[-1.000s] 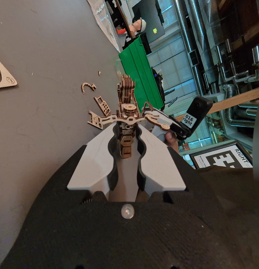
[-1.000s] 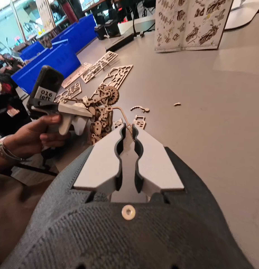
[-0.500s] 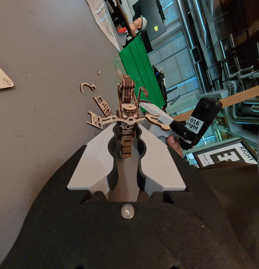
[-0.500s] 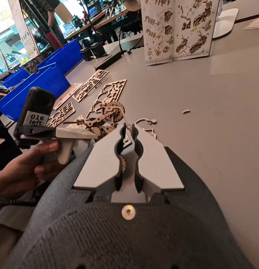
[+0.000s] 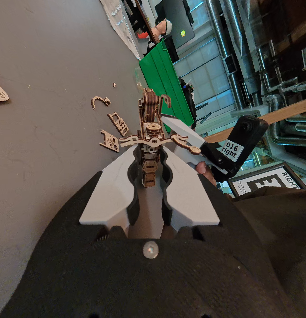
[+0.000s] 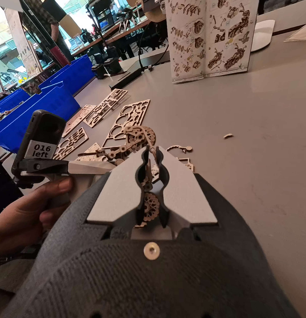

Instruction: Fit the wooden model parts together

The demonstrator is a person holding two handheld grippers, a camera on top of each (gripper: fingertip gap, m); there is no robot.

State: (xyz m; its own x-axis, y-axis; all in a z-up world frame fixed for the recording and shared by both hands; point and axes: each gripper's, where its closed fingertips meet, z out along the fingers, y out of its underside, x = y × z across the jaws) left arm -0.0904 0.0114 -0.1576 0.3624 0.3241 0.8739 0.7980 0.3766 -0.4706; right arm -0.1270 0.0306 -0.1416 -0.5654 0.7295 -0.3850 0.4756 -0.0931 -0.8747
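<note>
My left gripper [image 5: 149, 149] is shut on the wooden motorcycle model [image 5: 149, 123], held above the grey table with its handlebar [image 5: 153, 141] across the fingertips. My right gripper [image 6: 151, 149] is shut on a thin curved wooden strip [image 6: 153, 152], pressed against the model's side near a wheel [image 6: 140, 136]. A second wheel [image 6: 150, 208] shows between the right fingers. In the left wrist view the right gripper [image 5: 164, 119] comes in from the right, and the strip's hooked end [image 5: 166, 100] rises beside the model. The left gripper [image 6: 90, 167] shows in the right wrist view.
Loose cut pieces [image 5: 117, 123] and a curved piece [image 6: 179, 148] lie on the table by the model. Punched-out wooden sheets [image 6: 130, 117] lie beyond it, with blue bins [image 6: 37, 106] at the left edge. An instruction booklet [image 6: 209, 39] stands at the back. A green bin [image 5: 164, 86] is past the table. The tips of one gripper are about 5 cm away from the tips of the other.
My right gripper has carried the thin strip farther along the model toward its far wheel. The model now sits under and between the right fingers. The left gripper has held still.
</note>
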